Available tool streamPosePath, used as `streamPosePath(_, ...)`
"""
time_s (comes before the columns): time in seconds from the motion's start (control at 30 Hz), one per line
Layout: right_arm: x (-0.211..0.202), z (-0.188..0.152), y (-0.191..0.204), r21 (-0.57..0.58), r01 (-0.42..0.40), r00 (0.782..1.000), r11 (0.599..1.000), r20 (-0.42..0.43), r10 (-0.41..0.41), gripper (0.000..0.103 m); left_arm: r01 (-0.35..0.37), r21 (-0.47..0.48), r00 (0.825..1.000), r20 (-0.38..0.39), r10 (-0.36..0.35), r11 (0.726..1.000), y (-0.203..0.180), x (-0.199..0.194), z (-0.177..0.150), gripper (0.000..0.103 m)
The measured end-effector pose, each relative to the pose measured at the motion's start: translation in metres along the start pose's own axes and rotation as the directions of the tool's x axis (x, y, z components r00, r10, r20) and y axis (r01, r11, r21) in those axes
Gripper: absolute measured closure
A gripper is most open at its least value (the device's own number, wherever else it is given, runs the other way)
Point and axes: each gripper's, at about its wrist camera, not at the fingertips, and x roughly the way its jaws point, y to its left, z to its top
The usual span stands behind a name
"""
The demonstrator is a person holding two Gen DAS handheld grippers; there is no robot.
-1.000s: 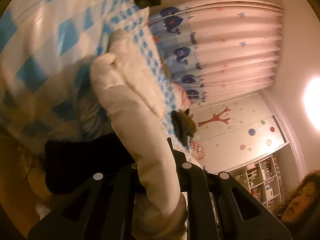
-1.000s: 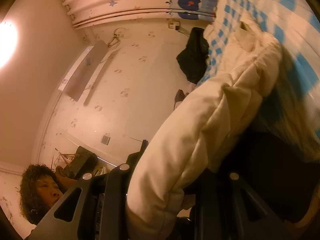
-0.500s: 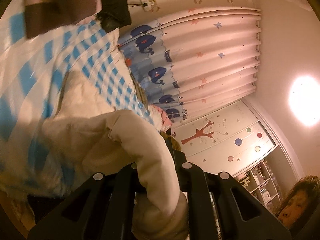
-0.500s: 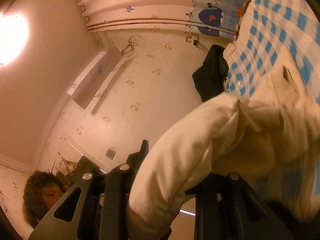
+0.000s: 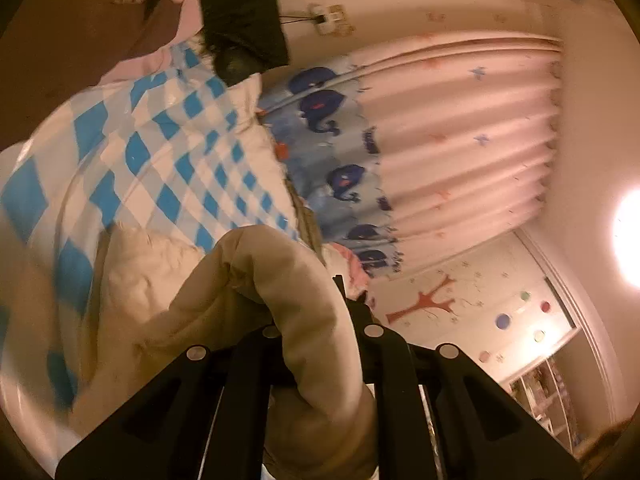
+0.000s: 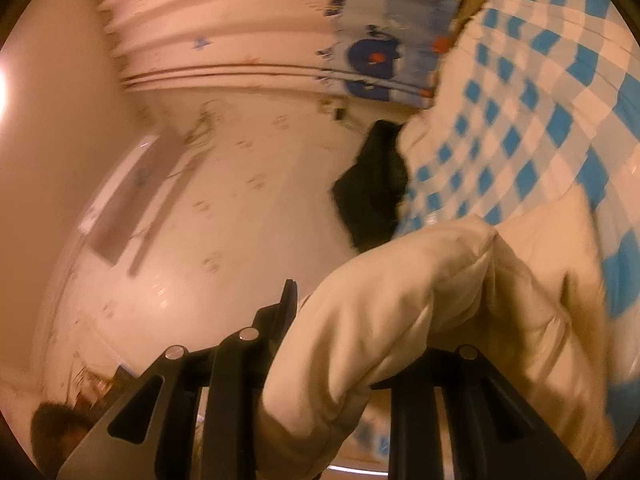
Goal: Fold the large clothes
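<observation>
Claws (image 5: 308, 312) (image 6: 344, 320) pinch cream coat (image 5: 288, 292) (wardrobe (image 5: 500, 304) left-view only).

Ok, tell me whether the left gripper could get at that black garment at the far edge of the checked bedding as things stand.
Probably not: the left gripper is shut on the cream padded coat, and the black garment lies well beyond it, across the checked bedding.

Gripper (image 5: 316, 320) tips under cream garment (image 5: 304, 280)

Left gripper (image 5: 316, 320): jaws clamped tight on a thick fold of cream jacket (image 5: 280, 300), pointing approx. level; right gripper (image 6: 360, 320): jaws part-closed, pinching another fold of same jacket, also approx. level, fingertips mostly hidden by fabric.
</observation>
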Motion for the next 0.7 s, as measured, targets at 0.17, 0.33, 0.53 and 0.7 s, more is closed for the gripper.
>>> streamPosePath(0.17,0.03,0.029,-0.066,0.099,0.14,0.99,0.985,0.002,-0.141,0.077,-0.146,-0.072,0.989,-0.011,0.146,0.987,0.056,0.061,0.028,0.095)
streamPosePath(0.33,0.045,0.041,-0.129,0.191,0.27,0.962,0.944,-0.02,-0.272,0.077,-0.297,-0.133,0.955,-0.065,0.291,0.946,0.121,0.111,0.037,0.094)
streamPosePath(0.53,0.047,0.05,-0.146,0.262,0.282,0.959,0.923,-0.056,-0.277,0.059,-0.369,-0.19,0.927,-0.141,0.346,0.91,0.15,0.141,0.049,0.085)
streamPosePath(0.7,0.042,0.052,-0.121,0.25,0.278,0.959,0.927,-0.02,-0.283,0.02,-0.265,-0.274,0.964,-0.09,0.25,0.924,0.118,0.133,0.073,0.028)
